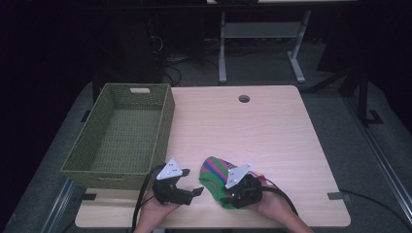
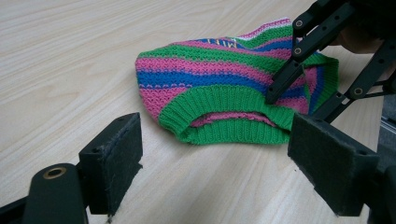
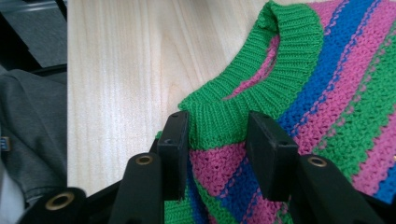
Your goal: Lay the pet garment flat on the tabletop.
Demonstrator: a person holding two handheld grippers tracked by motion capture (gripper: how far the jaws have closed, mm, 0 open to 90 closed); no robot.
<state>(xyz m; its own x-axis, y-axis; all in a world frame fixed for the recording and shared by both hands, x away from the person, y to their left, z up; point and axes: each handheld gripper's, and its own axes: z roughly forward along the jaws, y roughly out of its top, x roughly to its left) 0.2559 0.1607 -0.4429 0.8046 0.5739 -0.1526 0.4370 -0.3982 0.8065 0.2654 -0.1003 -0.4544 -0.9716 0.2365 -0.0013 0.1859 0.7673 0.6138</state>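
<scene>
A knitted piece [image 1: 216,175] striped in green, pink and blue lies flat near the table's front edge, its green ribbed opening [image 2: 224,116] facing my left gripper. My left gripper [image 2: 219,163] rests just left of it, low over the table, jaws wide open and empty. In the high view the left gripper [image 1: 196,192] points right at the knit. My right gripper [image 3: 217,149] comes down on the knit's near end with the ribbed band and striped fabric between its pads, which stand apart. One of its fingers [image 2: 287,77] touches the green band.
A green woven basket [image 1: 165,121] stands empty on the table's left side, beside the left hand. The light wooden table [image 1: 262,136] has a round cable hole [image 1: 244,98] at the back. Desk legs and cables lie on the floor beyond.
</scene>
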